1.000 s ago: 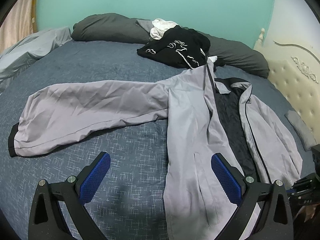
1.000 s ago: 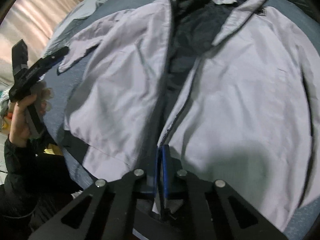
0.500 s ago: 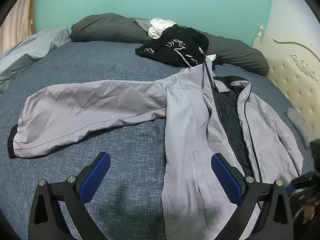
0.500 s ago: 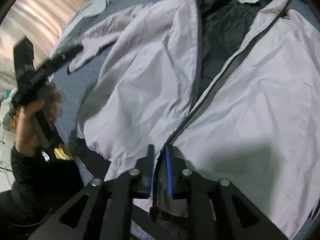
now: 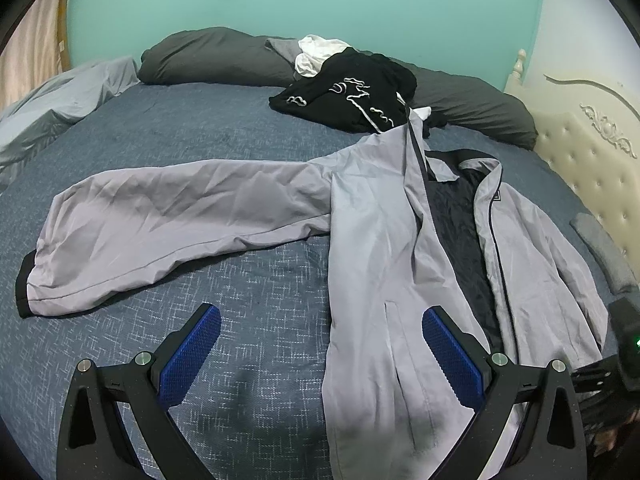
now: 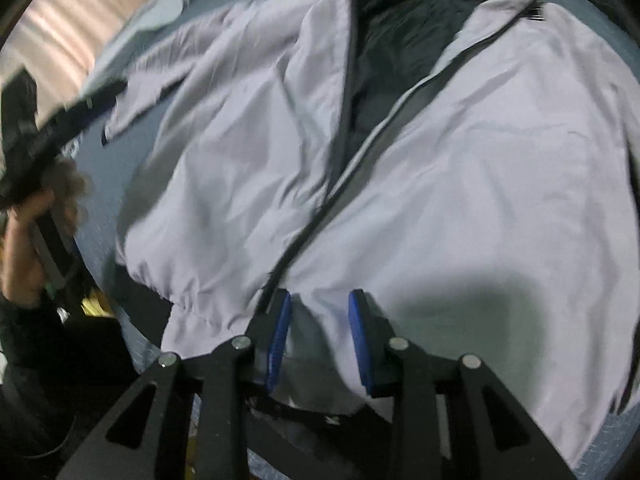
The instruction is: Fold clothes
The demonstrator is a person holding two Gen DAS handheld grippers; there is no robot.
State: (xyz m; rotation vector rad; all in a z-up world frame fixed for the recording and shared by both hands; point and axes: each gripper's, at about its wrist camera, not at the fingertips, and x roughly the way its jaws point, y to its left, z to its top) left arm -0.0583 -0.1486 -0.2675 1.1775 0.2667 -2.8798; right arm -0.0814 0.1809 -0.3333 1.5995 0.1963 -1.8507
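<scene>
Your right gripper (image 6: 318, 334), jaws just opening, straddles but doesn't pinch the hem of the light grey zip-front jacket (image 5: 384, 248) spread on the blue bedspread (image 5: 256, 292); left gripper (image 5: 320, 354) hovers wide open above its hem.

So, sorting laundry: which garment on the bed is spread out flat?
The grey jacket, lying open with one sleeve stretched out; the black top is bunched up.

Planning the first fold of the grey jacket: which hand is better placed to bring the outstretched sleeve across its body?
Left, probably. The left gripper hovers open over the bedspread just below the sleeve. The right gripper is at the jacket hem by the zipper, jaws just opened, farther from that sleeve.
</scene>
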